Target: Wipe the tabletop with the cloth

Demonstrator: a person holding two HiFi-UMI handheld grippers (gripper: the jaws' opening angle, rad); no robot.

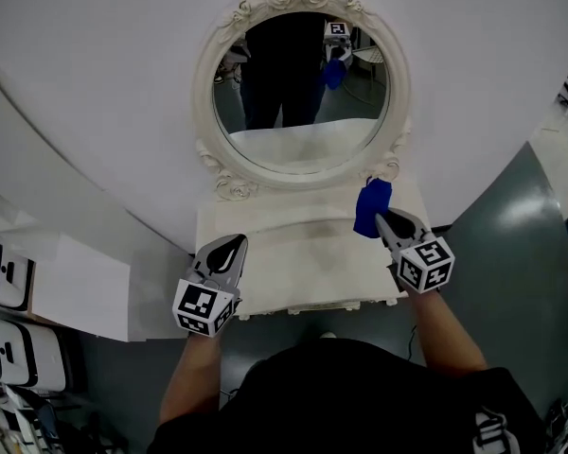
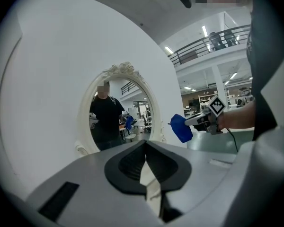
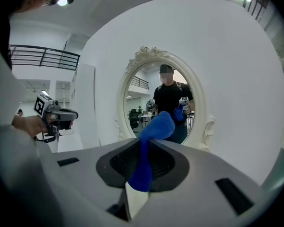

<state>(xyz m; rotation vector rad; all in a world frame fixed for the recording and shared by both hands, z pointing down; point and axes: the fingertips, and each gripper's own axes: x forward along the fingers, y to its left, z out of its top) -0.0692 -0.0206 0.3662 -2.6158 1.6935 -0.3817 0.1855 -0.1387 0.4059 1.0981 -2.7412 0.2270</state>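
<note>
The right gripper [image 1: 380,218] had its fingers clenched on the blue cloth [image 1: 371,206]. The cloth bunched up beside the lower right frame of the oval mirror [image 1: 204,83], over the back right corner of the white vanity surface [image 1: 293,253]. Whether it touched the surface I couldn't tell. The left gripper [image 1: 234,245] hovered at the front left, fingers pressed together on nothing. Bare surface lay between them, its front edge partly hidden by both grippers.

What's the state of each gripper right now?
Left gripper: shut, nothing between the jaws.
Right gripper: shut on the cloth.
</note>
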